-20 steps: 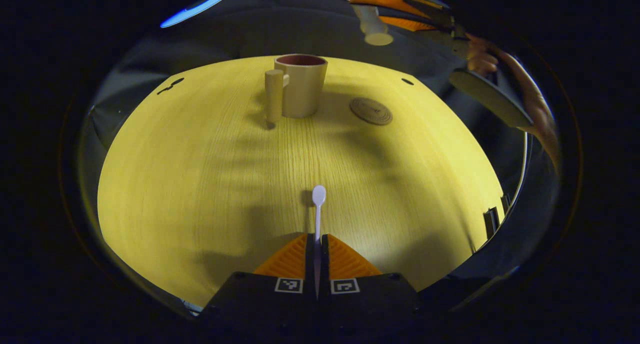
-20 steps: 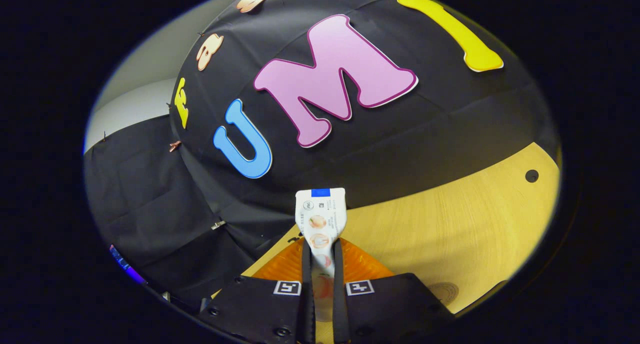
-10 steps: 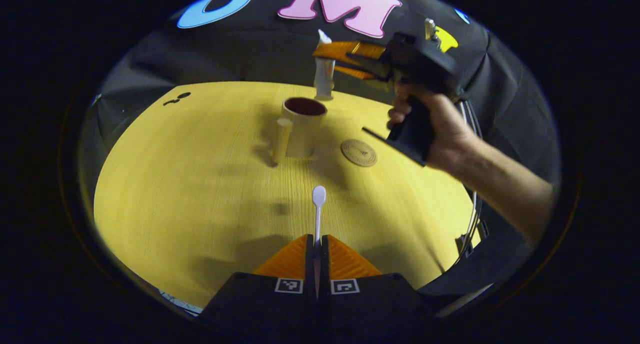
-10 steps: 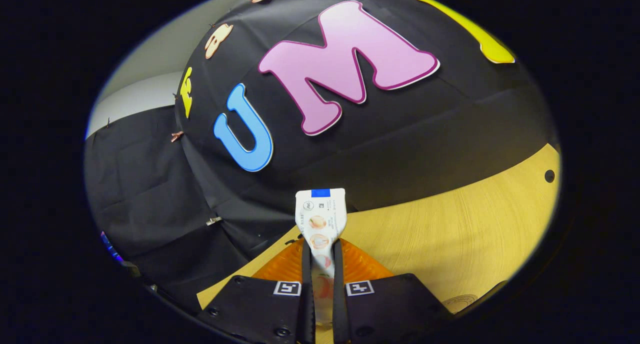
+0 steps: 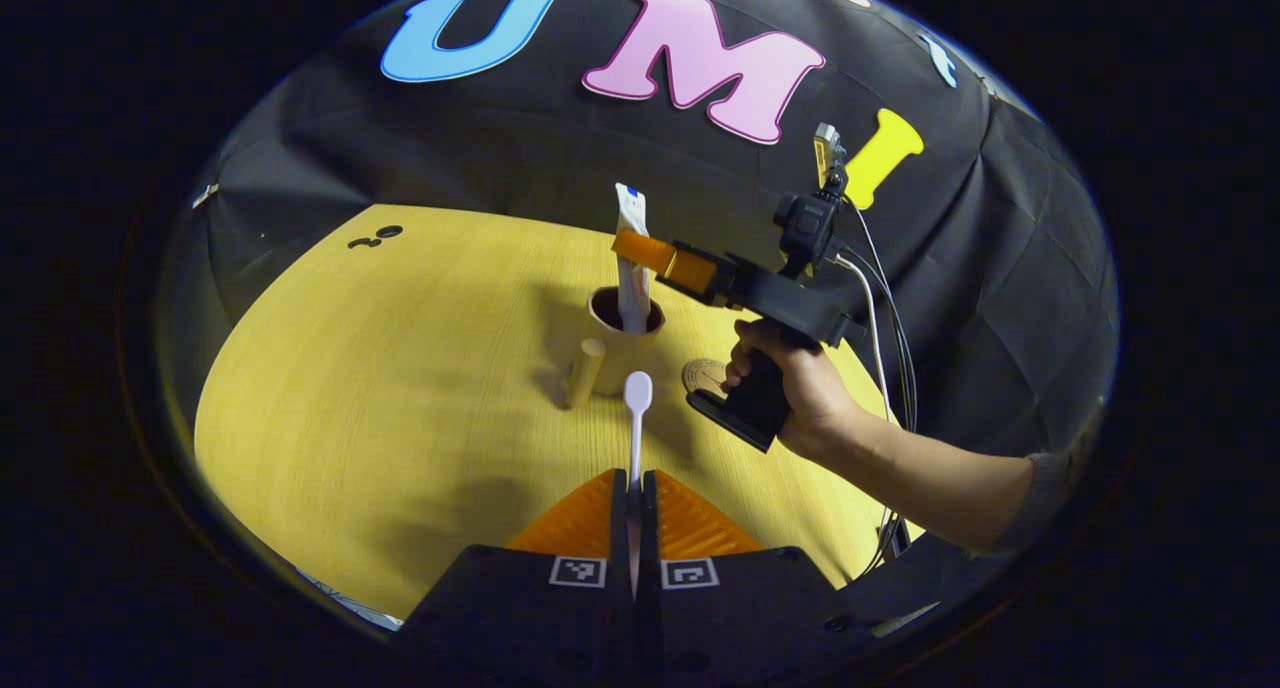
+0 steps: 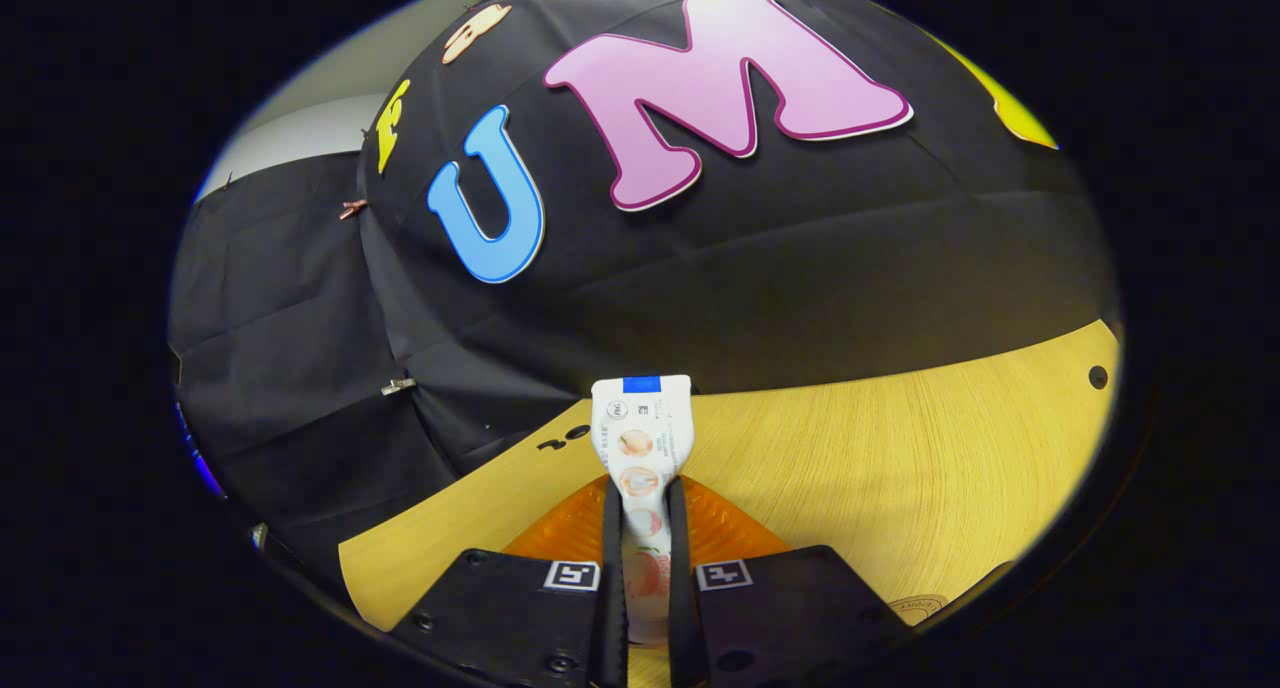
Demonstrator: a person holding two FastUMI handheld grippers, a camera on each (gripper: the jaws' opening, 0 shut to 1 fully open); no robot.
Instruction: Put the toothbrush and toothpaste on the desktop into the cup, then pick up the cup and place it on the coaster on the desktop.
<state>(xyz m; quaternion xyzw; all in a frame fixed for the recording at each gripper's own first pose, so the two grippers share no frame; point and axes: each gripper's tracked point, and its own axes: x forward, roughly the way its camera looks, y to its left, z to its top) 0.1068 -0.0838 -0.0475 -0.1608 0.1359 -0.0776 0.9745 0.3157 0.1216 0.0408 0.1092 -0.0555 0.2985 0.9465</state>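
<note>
Toothpaste [image 5: 630, 258] now lowered upright into cup [image 5: 624, 336], right claw [image 5: 650, 258] clamped

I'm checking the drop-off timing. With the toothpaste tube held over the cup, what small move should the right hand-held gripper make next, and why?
Probably lower a touch, then open. In the left gripper view the right hand-held gripper clamps the toothpaste upright, its lower end already inside the cup. Both fingers press on the tube, so release would likely leave it standing in the cup.

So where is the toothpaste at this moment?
In the left gripper view the toothpaste stands upright, its lower end inside the cup at the middle of the table, clamped by the right tongs. The coaster lies just right of the cup.
</note>
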